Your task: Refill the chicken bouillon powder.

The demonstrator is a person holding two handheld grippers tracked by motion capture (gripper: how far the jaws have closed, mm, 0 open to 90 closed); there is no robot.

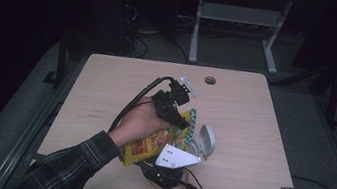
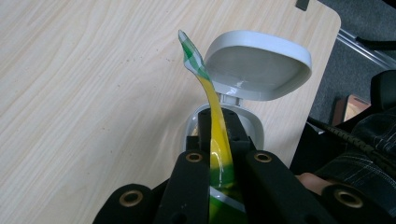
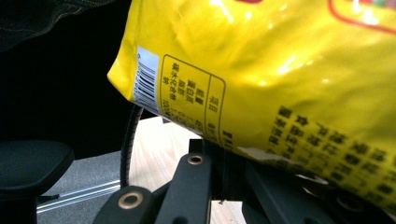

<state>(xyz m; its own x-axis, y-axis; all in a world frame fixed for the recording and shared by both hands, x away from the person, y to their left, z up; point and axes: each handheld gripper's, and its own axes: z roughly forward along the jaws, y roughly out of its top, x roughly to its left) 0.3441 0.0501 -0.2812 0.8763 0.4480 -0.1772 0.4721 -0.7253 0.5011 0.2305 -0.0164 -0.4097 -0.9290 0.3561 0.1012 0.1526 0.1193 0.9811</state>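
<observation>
— Right tool (image 1: 169,168), nearest the bench's near edge: what has it got?
— Its jaws are closed on the lower end of the yellow snack bag (image 1: 151,145).
— And the left tool (image 1: 178,121)?
— Clamped flat on the bag's green top seam, above the grey open-lidded container (image 1: 205,141).
— Room around?
— Bare bench (image 1: 108,80) toward the left and far edges.

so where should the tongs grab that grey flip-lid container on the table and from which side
Grip the grey container across its low base, coming straight down from above on the side away from the hinge. Its open lid stands upright at the back and would block that side; the base's rounded walls look narrow enough to pinch. Both tongs are busy with the yellow bag.
</observation>
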